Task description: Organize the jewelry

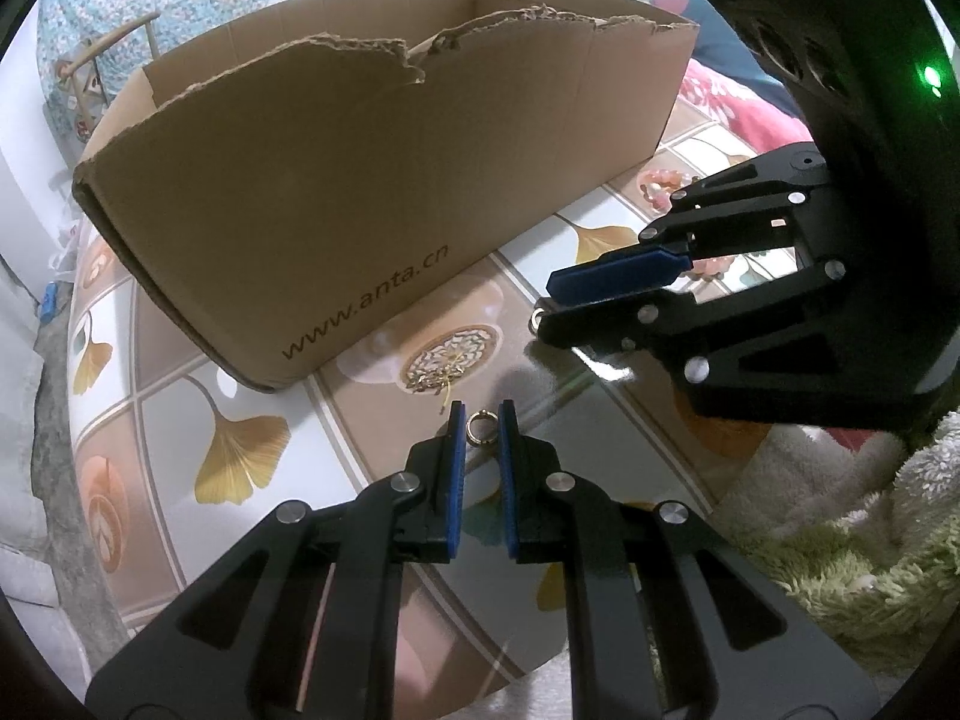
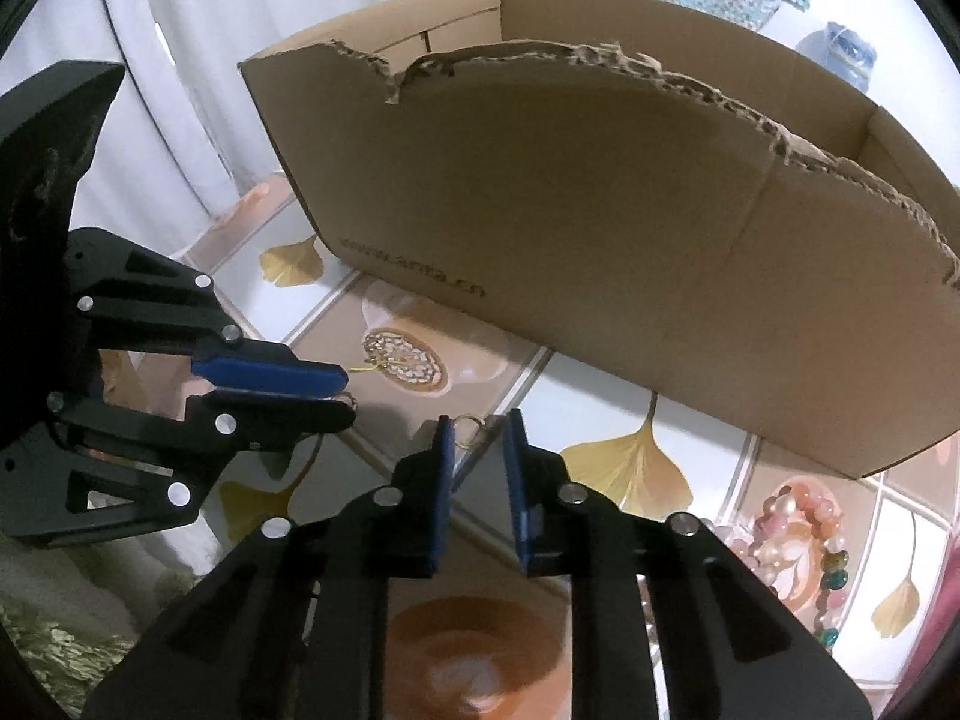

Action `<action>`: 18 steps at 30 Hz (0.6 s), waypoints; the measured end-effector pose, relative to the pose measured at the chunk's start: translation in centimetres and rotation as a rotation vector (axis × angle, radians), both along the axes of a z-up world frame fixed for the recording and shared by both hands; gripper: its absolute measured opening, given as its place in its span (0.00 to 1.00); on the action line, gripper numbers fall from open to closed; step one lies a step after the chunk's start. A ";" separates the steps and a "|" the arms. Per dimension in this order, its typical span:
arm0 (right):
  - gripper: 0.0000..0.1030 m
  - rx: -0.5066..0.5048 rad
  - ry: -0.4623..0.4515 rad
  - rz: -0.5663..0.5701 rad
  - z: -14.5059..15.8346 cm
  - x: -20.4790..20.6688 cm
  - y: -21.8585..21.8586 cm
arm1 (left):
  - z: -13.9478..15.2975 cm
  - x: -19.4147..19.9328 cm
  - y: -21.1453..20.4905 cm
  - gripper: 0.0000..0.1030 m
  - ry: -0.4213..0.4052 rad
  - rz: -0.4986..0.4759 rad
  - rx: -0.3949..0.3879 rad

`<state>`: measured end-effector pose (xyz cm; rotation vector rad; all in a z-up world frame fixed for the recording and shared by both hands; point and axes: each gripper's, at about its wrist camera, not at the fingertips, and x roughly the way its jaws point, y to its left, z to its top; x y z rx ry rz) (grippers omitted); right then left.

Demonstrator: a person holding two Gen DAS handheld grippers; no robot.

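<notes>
Large brown corrugated cardboard box (image 1: 336, 180), torn along its top edge and printed "www.anta.cn", stands ahead of both claws on the glossy tiled worktop with yellow ginkgo-leaf pattern (image 1: 240, 456). In the right wrist view the box (image 2: 600, 228) fills the space beyond the fingertips.

Left claw (image 1: 481, 423): spread, blue pads facing each other. A small gold ring (image 1: 481, 426) lies flat on the worktop between the fingertips; whether either pad touches it cannot be told.

Right claw (image 2: 478, 427): spread likewise. A second small gold ring with thin wire loop (image 2: 470, 427) sits between its tips, closer to the left pad. From the left wrist view the right claw (image 1: 543, 306) comes in from the right, with that ring (image 1: 536, 320) at its tip.

A tangle of fine gold chain (image 1: 441, 381) rests on the round mosaic tile motif just ahead of the left claw tips. A strand of pink, pearl and teal beads (image 2: 804, 534) lies on the worktop to the right of the right claw, well apart from the rings.
</notes>
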<state>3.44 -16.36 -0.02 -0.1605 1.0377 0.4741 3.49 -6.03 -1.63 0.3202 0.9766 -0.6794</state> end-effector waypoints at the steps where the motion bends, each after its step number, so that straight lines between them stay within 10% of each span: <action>1: 0.12 0.001 0.002 0.001 -0.2 0.1 0.2 | 0.0 0.0 0.0 0.10 0.000 0.000 0.000; 18: 0.09 0.043 -0.012 -0.006 0.9 -0.3 -1.1 | 0.8 0.0 0.2 0.09 -0.021 0.006 -0.008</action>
